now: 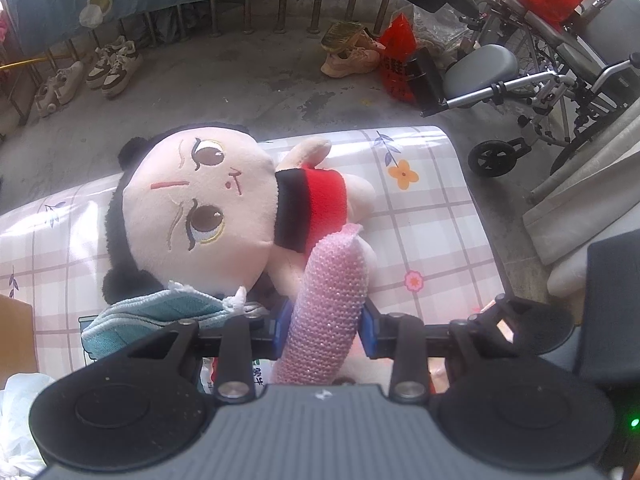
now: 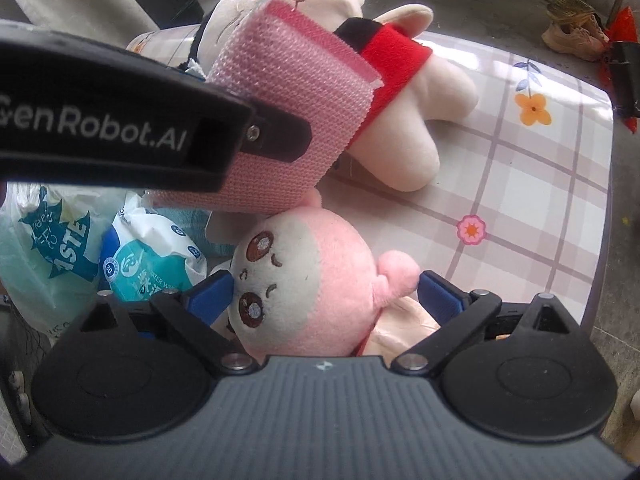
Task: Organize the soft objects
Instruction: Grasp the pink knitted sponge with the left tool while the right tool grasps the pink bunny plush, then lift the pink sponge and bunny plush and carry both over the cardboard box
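Two grippers: both over the bench [image 2: 560, 184], each on a soft thing.
Left gripper [image 1: 323, 327]: fingers clamped on pink knit sponge [image 1: 328, 308], blue pads pressed into its two sides.
Pink knit sponge: held off the bench surface; long axis runs away from the left camera, far end over the doll's legs; in the right view it [image 2: 296, 120] tilts up toward the doll's head.
Right gripper [image 2: 326, 294]: fingers apart, one on each side of pink round plush [image 2: 304, 280]; whether the pads touch it, cannot tell.
Pink round plush: near bench edge, just under the sponge, face toward the right camera, small arm out to the right.
Big-head doll [image 1: 208, 204]: lying on its back, long axis across the bench, head left, legs right, in the left view.
Blue cloth [image 1: 152, 316]: bunched beside the doll's head, near edge.
Bench edges: right edge and rounded far corner [image 1: 448, 136] in view, floor [image 1: 240, 80] beyond.
Open room: bare checked cover [image 2: 520, 208] right of the doll and plush, up to the right edge.
Left side: crowded, plastic packs [image 2: 148, 256] against the plush.
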